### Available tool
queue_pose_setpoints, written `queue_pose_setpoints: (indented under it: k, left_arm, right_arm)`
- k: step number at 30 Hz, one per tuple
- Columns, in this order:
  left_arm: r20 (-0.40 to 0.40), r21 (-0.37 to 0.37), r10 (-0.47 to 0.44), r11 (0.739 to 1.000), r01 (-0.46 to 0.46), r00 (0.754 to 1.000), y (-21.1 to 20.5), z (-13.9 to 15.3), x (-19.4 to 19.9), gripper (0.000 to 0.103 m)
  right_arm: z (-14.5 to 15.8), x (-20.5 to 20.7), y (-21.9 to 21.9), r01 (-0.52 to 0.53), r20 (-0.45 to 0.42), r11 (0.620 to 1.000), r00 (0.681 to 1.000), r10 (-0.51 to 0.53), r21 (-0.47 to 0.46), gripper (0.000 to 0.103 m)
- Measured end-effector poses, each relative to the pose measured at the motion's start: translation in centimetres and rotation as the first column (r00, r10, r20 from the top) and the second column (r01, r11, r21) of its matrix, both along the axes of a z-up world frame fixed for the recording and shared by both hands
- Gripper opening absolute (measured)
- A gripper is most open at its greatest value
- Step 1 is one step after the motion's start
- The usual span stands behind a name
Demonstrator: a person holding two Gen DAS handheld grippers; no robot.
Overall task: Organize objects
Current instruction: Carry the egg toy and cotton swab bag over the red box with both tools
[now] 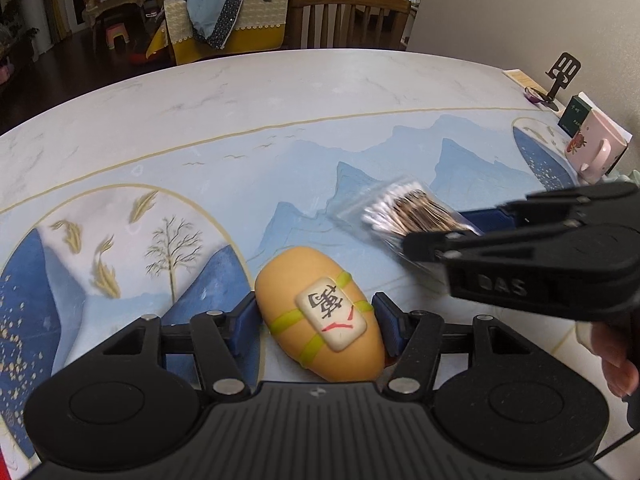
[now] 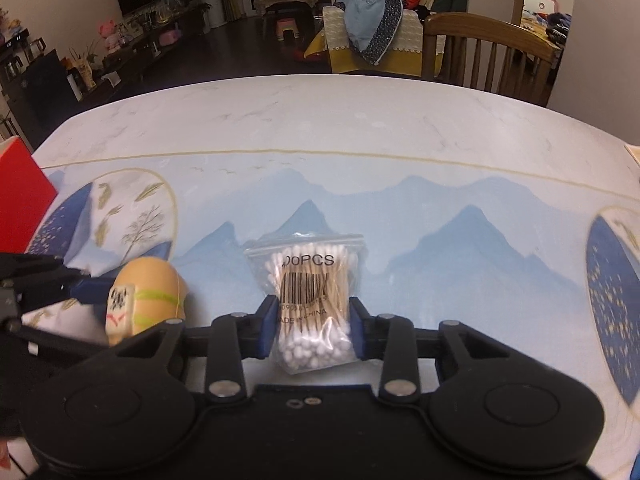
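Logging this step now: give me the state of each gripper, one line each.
Left gripper: jaws closed on the orange squishy toy.
Right gripper: jaws closed on the bag of cotton swabs.

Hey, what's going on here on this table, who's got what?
A person is tidying the table with two handheld grippers. The left gripper is closed on an orange egg-shaped toy bearing a mahjong tile. The right gripper is clamped on a clear bag of cotton swabs. Both items are held side by side, low over the patterned tabletop. A pink mug sits at the table's right edge.
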State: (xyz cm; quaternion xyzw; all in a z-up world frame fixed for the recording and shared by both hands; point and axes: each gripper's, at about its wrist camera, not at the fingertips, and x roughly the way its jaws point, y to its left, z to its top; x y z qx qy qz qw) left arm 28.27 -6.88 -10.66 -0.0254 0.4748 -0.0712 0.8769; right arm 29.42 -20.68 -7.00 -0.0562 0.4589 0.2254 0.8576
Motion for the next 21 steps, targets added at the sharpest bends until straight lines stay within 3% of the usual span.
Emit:
queue_pose_setpoints:
  k: [11,21]
  left_arm:
    - [0.006,-0.062,0.012,0.998,-0.012,1.000,1.9,2.8,-3.6,0.060]
    - [0.044,-0.099,-0.030,0.994,0.034,0.999,3.9,6.0,-8.3,0.060]
  right_arm:
    - [3.5,-5.3,-1.3,0.045,-0.009,0.997,0.999,-0.044,0.060,0.035]
    - [6.2,-10.0,0.0,0.057,-0.017,0.994,0.998,-0.056,0.095,0.035]
